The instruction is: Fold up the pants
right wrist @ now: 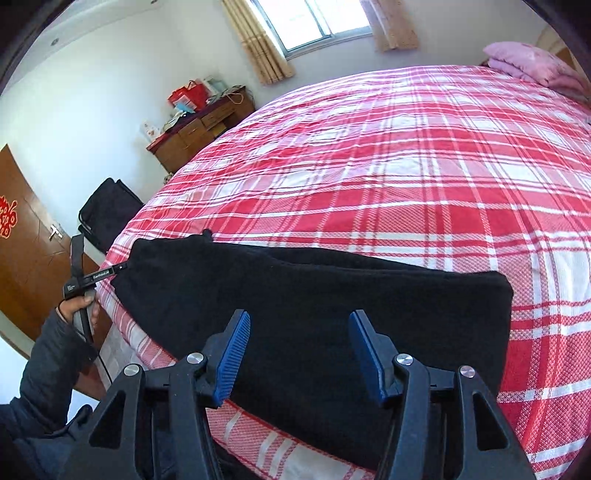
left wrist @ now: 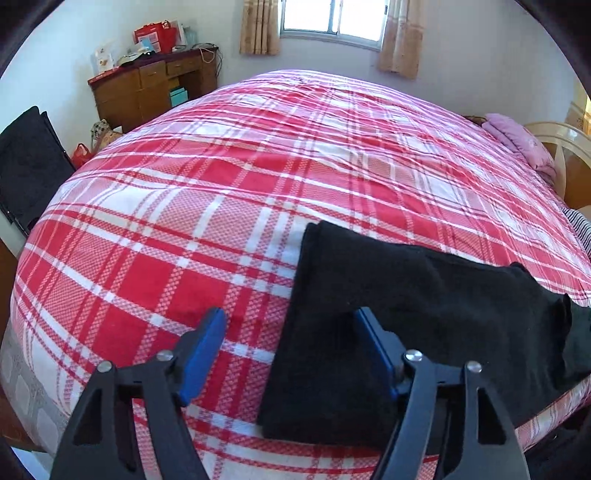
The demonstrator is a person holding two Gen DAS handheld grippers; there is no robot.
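Black pants [left wrist: 406, 295] lie folded into a long strip along the near edge of a bed with a red and white plaid cover [left wrist: 221, 184]. My left gripper [left wrist: 291, 332] is open over the strip's left end. Its left finger is above the cover and its right finger is above the black cloth, with the pants' edge between them and nothing pinched. In the right wrist view the pants [right wrist: 314, 288] stretch from left to right. My right gripper [right wrist: 299, 347] hovers open over their near edge, its blue pads apart. A person's hand [right wrist: 75, 306] holds the left gripper at the strip's far left end.
A wooden desk [left wrist: 147, 88] with bags on it stands by the far wall under a curtained window [left wrist: 332, 18]. A black chair [left wrist: 26, 166] is at the bed's left side, a pink pillow [left wrist: 517, 140] at its right end, and a brown door [right wrist: 22, 240] to the left.
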